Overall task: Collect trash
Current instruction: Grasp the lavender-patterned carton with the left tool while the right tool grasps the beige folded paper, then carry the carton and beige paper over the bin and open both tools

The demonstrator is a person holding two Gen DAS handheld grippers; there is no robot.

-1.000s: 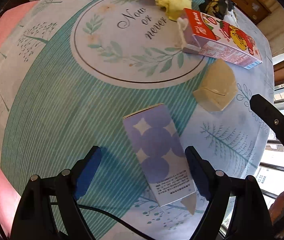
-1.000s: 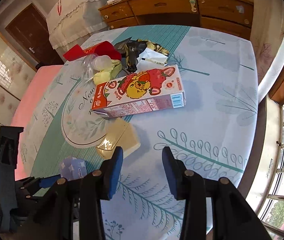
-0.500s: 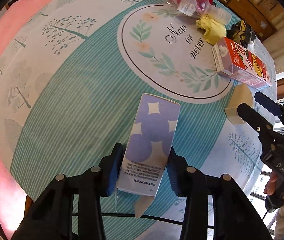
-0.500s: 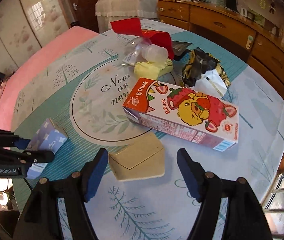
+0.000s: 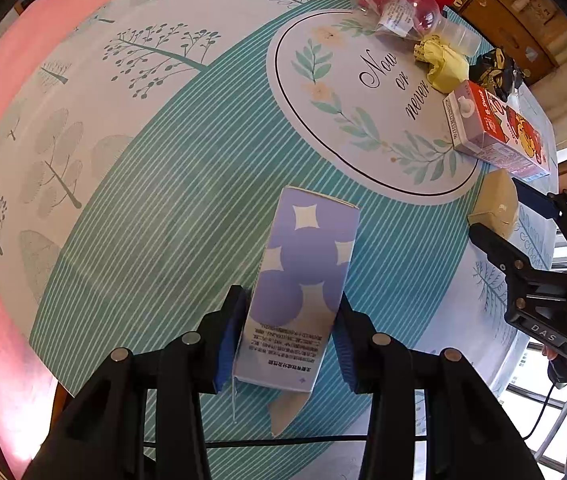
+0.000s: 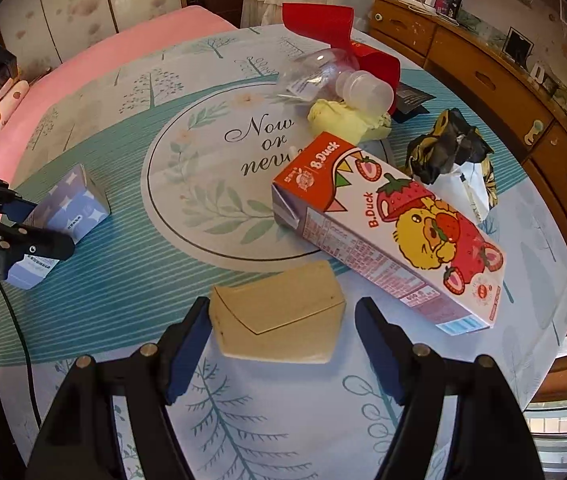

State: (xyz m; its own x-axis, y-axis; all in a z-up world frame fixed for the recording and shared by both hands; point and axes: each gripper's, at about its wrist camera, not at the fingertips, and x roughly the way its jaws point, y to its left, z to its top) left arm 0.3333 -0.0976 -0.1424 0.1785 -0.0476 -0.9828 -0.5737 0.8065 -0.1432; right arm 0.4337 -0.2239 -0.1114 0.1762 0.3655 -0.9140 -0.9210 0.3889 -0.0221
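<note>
Left gripper (image 5: 289, 336) clamped on purple carton (image 5: 303, 280) lower centre; right gripper (image 6: 279, 344) jaws wide, straddling tan box (image 6: 279, 320), not gripping.

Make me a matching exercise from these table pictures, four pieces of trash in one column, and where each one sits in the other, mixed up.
Things:
1. purple box
2. tan carton
3. strawberry milk carton
4. yellow wrapper

Places:
A. lying between the open right gripper's jaws
B. beside the clear plastic bottle
C. clamped in the left gripper
D. lying on its side, just beyond the tan carton

Pairs: 1-C, 2-A, 3-D, 4-B
</note>
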